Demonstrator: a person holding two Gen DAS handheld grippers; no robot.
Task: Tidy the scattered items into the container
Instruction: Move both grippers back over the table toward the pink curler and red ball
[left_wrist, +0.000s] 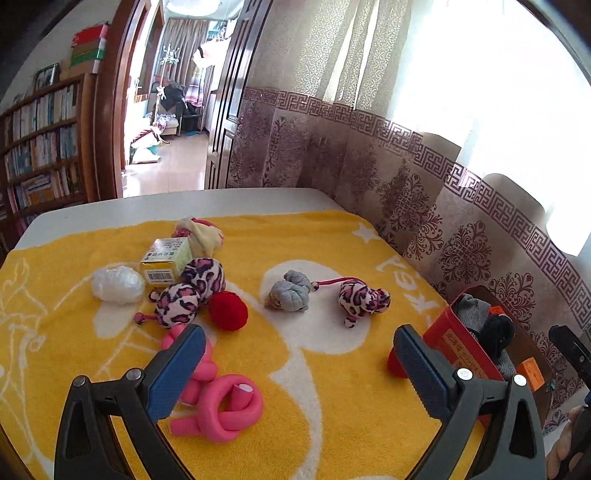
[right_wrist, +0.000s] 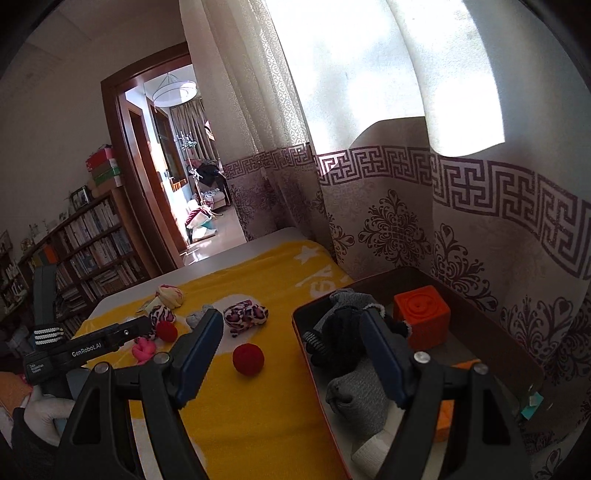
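Curtained window wall behind, bookshelves (left_wrist: 40, 147) to one side; we work over a bench (left_wrist: 110, 210) covered by a yellow towel (left_wrist: 332, 369).

Container (right_wrist: 306, 354): red-walled box at the towel's edge by the curtain (left_wrist: 406, 192), already holding grey and black soft things and an orange cube (right_wrist: 421, 315). Its near wall stands just beside one red ball (right_wrist: 248, 359). We judge a careless drop over that wall could bounce out, or the box could slide off toward the curtain.

Scattered items, all on the towel: pink twisted tube (left_wrist: 221, 410), leopard plush pair (left_wrist: 192, 291), small leopard plush (left_wrist: 364, 299), grey knotted cloth (left_wrist: 290, 295), second red ball (left_wrist: 228, 310), white wrapped lump (left_wrist: 118, 284), carton (left_wrist: 164, 260), cream-and-pink bundle (left_wrist: 201, 234).

Left gripper (left_wrist: 299, 358): jaws wide, nothing between them, hovering above the pink tube. Risk: the tube sits under one jaw, so a descent could pin rather than straddle it.

Right gripper (right_wrist: 291, 350): jaws wide, empty, straddling the container's near wall. Risk: closing here catches the wall.

Round balls may roll if nudged.
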